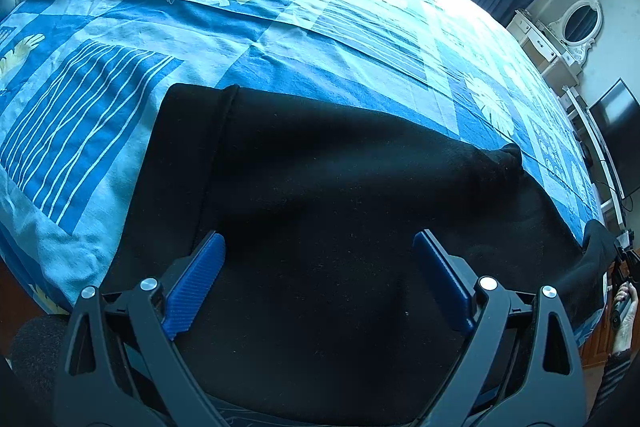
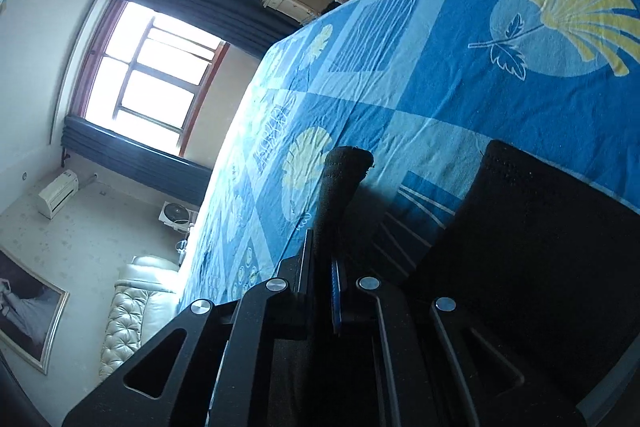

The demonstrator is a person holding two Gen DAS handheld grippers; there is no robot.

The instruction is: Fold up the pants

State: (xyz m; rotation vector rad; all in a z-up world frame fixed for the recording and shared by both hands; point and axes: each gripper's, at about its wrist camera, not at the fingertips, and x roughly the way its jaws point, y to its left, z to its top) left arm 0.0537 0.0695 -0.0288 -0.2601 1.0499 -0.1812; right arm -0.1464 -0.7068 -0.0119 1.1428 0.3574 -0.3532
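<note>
Black pants (image 1: pixel 320 195) lie on the blue patterned bedspread (image 1: pixel 200 27). In the left wrist view my left gripper (image 1: pixel 319 245) is open, its blue pads wide apart, just above the middle of the pants with nothing between them. In the right wrist view my right gripper (image 2: pixel 322 255) is shut on a fold of the black pants (image 2: pixel 340 183) that sticks up past the fingertips, lifted above the bedspread (image 2: pixel 440 75). More of the pants (image 2: pixel 532 235) lie to the right. The right gripper and the hand holding it show at the far right edge of the left wrist view (image 1: pixel 622 291).
The bed's right edge (image 1: pixel 576 163) drops off toward a white dresser with an oval mirror (image 1: pixel 580 23) and a dark TV screen (image 1: pixel 618 135). A bright window with dark curtains (image 2: pixel 152 75) and a padded white headboard (image 2: pixel 128 307) lie beyond the bed.
</note>
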